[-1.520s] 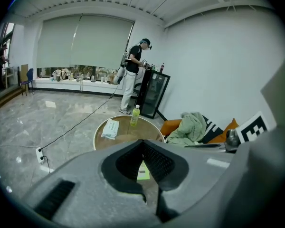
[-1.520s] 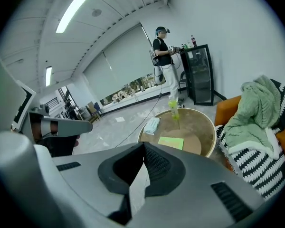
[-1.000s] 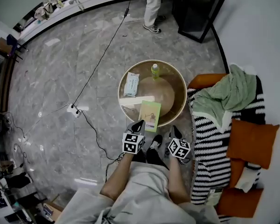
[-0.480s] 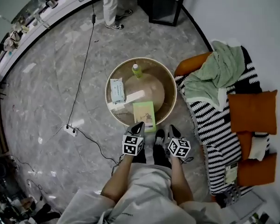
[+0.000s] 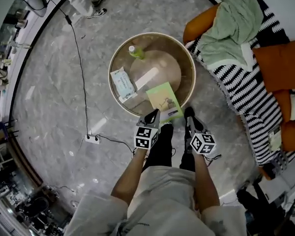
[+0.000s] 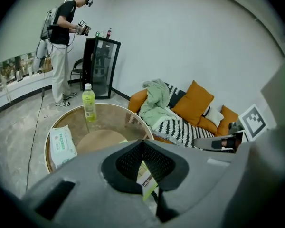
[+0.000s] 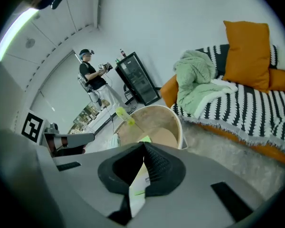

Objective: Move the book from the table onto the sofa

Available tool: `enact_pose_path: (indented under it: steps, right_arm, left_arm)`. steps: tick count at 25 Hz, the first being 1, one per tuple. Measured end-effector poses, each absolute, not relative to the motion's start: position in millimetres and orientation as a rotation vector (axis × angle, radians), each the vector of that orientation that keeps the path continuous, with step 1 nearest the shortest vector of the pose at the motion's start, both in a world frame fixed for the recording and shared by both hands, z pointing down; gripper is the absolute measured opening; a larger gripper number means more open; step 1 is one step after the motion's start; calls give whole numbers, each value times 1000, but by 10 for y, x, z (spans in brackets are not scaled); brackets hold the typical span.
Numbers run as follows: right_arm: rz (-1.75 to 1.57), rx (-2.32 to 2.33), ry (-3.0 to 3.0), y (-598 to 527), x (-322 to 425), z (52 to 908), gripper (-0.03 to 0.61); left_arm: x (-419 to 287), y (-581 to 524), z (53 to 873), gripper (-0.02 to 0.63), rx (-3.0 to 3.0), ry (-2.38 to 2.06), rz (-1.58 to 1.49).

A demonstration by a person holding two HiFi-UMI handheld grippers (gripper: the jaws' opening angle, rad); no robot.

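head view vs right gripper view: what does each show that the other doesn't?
Head view only: the power strip and its cable on the floor, and the person's legs below both grippers.
Right gripper view only: the ceiling light strip, and how the right gripper jaws stand, closed tip to tip.
Both: the round table, the book, the green bottle, the sofa and the green blanket.

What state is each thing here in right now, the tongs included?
book: closed, lying flat at the near edge of the table.
bottle: upright, cap on.
wipes pack: lying flat on the table.
blanket: crumpled on the sofa.
left tongs: shut, holding nothing, tips close to the book.
right tongs: shut, holding nothing, tips close to the book.
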State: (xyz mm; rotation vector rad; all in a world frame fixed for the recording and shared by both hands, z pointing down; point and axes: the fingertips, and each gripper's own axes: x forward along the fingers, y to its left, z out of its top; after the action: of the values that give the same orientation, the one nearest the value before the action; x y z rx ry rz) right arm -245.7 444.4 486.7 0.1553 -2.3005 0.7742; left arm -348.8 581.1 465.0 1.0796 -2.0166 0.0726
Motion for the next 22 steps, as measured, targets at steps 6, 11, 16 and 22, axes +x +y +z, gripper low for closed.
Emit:
enact_pose_path:
  steps: [6, 11, 16, 22]
  right_arm:
    - [1002, 243, -2232, 4568, -2074, 5470, 8]
    - [1131, 232, -2172, 4728, -1805, 6169, 8]
    - [1421, 203, -2140, 4813, -1791, 6590, 23]
    - [1786, 160, -2099, 4637, -1949, 6993, 230]
  left_arm:
    - [-3536, 5845, 5464, 9, 1136, -1920, 156]
    - [-3491, 5856, 6188, 9, 1161, -1847, 255]
    - [-3411, 5886, 6715, 9, 1185, -1764, 371]
    - [-3362, 5819, 6987, 9, 1243, -1768, 376]
